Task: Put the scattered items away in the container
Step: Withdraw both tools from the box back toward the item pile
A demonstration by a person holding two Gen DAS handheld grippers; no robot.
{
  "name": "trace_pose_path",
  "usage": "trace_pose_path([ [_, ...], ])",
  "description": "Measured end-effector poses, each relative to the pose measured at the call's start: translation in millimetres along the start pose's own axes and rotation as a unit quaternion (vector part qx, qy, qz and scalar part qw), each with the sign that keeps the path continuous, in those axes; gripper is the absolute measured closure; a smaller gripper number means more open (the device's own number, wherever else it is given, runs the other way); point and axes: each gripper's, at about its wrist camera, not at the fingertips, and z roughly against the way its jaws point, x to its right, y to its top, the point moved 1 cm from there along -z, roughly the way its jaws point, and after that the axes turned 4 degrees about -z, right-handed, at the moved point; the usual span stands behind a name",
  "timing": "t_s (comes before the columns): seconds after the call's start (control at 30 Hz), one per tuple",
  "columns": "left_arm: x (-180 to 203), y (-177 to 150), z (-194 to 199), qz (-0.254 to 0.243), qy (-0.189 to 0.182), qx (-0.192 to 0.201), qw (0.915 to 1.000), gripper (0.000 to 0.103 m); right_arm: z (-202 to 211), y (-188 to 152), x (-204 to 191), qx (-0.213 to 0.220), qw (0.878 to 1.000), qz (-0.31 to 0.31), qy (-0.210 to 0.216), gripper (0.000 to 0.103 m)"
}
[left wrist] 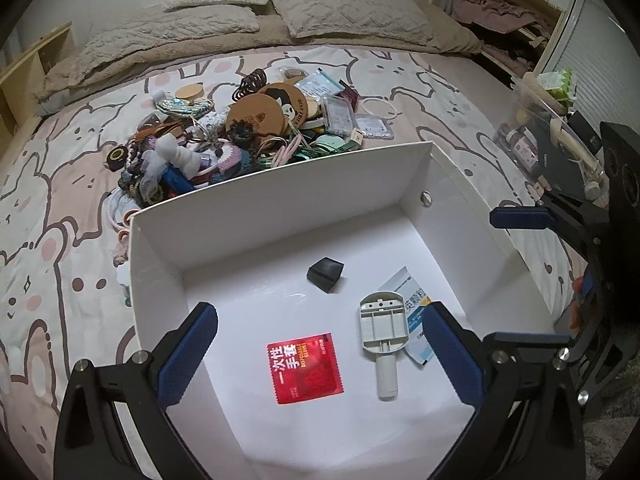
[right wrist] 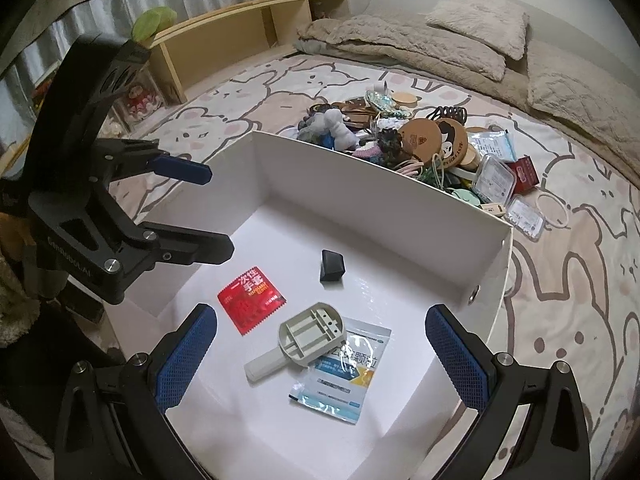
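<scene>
— What do we have inside the white rectangular cardboard box (left wrist: 280,200) on the bed?

— We count four things on its floor: a red square foil sachet with white characters (left wrist: 305,367), a small black wedge-shaped block (left wrist: 326,273), a grey-white plastic paddle-shaped piece with a short handle (left wrist: 382,338), and a white-and-blue flat sachet (right wrist: 344,372) on which the paddle's head partly lies.

— And our tools?

— We see the left tool (left wrist: 320,356) spread wide above the red sachet, holding nothing. The right tool (right wrist: 322,358) is also spread wide and empty, over the paddle and the blue sachet.

— Where is the rest of the clutter?

— We find the heap of mixed small items (left wrist: 240,136), cork discs, hair ties and clear plastic cases among them, on the cartoon-print bedsheet (left wrist: 60,208) just beyond the box's far wall, touching it.
</scene>
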Motion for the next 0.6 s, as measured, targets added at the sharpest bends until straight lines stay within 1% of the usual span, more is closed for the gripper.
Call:
trace_pose_path([
  [0.23, -6.5, -1.3, 8.2, -0.001, 0.018, 0.009, 0.9998, 0.000, 4.4, 2.8, 0.7, 0.011, 1.000, -0.015, 0.013, 0.000],
  [0.4, -9.5, 0.7, 11.0, 0.001, 0.020, 0.013, 0.9997, 0.000, 10.1, 5.5, 3.6, 0.025, 0.999, -0.022, 0.018, 0.000],
  [0.5, -10.7, 1.2, 11.0, 0.002, 0.025, 0.014, 0.9996, 0.000, 15.3, 7.3, 8.3, 0.038, 0.999, -0.029, 0.017, 0.000],
  [0.6, -13.9, 1.9, 12.8, 0.006, 0.038, 0.017, 0.9991, 0.000, 20.7, 9.9, 15.5, 0.049, 0.998, -0.038, 0.014, 0.000],
])
